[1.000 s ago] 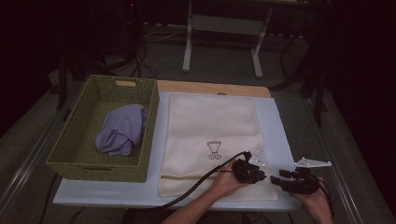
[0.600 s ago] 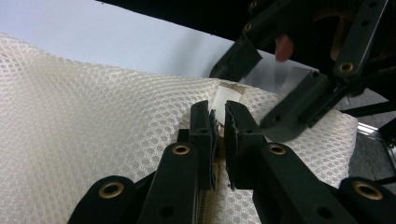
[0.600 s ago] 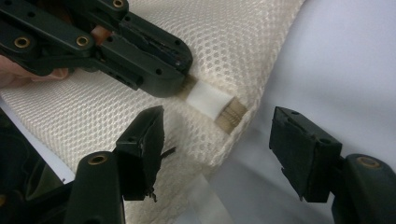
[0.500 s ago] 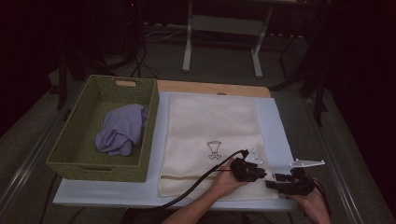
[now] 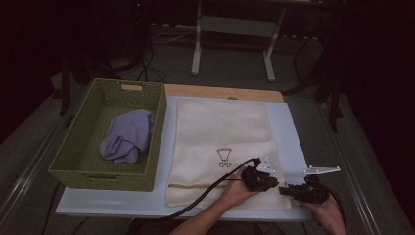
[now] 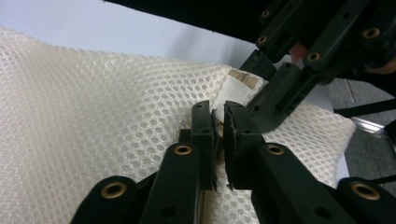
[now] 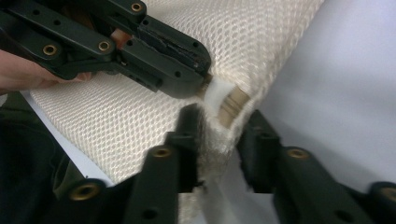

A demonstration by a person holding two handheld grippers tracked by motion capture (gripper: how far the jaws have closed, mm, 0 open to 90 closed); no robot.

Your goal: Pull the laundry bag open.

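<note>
At lower centre of the high view, we judge the cream mesh bag (image 5: 222, 147) light and limp; the left gripper (image 6: 218, 130) pinches its zipper end, the right gripper (image 7: 219, 123) straddles the corner, unclenched

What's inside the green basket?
A crumpled purple cloth lies inside the green basket. Whatever might be under the cloth is hidden, and the near wall covers some of the bottom.
</note>
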